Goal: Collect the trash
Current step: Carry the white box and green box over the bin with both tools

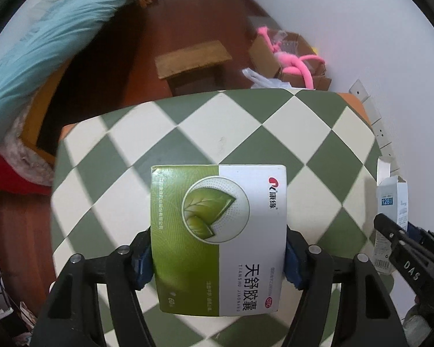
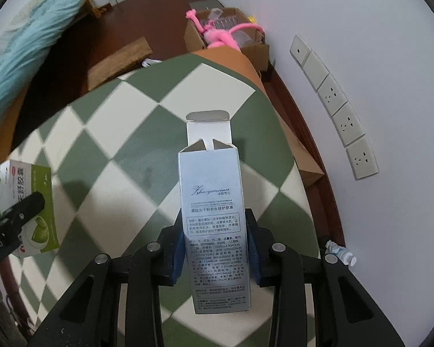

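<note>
Judging by the checkered desk (image 1: 205, 133), bare of other litter, collecting looked well along, dropping-off still left; no bin visible in either view. Green medicine box (image 1: 218, 240) clamped between the pads of the left hand-held gripper (image 1: 218, 257), raised over the desk. Silver carton (image 2: 214, 217), top flap open, clamped in the right hand-held gripper (image 2: 215, 248). Seen only from the right wrist: wall sockets (image 2: 335, 107) in full, small tube (image 2: 340, 251) by the wall.

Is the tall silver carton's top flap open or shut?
Open: the tall silver carton's top flap stands up, inner tabs showing.
</note>
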A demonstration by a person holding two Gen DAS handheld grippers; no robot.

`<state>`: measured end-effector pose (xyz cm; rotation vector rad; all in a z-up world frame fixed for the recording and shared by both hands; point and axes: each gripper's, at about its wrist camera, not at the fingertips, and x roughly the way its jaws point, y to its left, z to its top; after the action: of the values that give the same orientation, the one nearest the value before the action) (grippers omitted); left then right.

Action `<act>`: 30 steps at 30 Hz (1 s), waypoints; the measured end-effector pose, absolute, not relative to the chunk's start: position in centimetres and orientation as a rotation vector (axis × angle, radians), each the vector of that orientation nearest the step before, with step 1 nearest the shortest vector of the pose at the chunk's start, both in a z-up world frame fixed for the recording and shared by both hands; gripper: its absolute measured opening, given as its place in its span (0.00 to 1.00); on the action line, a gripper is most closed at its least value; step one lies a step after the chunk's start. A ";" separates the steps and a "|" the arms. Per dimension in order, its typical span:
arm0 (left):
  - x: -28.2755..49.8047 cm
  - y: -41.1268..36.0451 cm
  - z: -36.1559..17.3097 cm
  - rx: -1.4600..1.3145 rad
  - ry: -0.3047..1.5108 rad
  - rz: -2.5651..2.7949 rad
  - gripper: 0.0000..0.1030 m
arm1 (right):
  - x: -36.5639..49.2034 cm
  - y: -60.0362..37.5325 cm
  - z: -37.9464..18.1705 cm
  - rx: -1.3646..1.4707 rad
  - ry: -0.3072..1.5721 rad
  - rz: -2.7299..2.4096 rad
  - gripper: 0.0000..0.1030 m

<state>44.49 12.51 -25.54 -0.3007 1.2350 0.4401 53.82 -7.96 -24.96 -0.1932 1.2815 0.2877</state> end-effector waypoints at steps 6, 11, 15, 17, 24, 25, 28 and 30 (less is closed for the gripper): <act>37.7 11.9 -21.0 -0.312 1.151 0.459 0.65 | 47.5 -7.5 -20.6 -0.168 1.208 0.374 0.37; 31.6 12.0 -17.0 -0.312 1.071 0.490 0.65 | 41.4 -6.8 -16.7 -0.163 1.137 0.454 0.37; 25.8 12.9 -13.8 -0.335 1.006 0.512 0.65 | 36.3 -5.5 -13.5 -0.148 1.093 0.528 0.37; 22.6 13.7 -12.2 -0.350 0.973 0.528 0.65 | 33.2 -4.4 -11.9 -0.145 1.072 0.578 0.37; 12.7 17.5 -9.5 -0.407 0.903 0.597 0.65 | 23.3 1.1 -8.0 -0.162 1.015 0.743 0.36; 11.2 18.1 -9.3 -0.414 0.898 0.610 0.65 | 22.4 1.8 -7.8 -0.165 1.014 0.760 0.36; 6.9 20.3 -9.5 -0.443 0.895 0.650 0.65 | 18.2 5.0 -7.3 -0.180 1.012 0.827 0.36; 4.1 21.8 -10.2 -0.478 0.903 0.681 0.65 | 15.7 7.3 -7.7 -0.192 1.021 0.873 0.36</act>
<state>4.07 21.85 -10.20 -0.4776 0.9028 0.6809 15.66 7.29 -7.69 -0.1919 1.0211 0.8733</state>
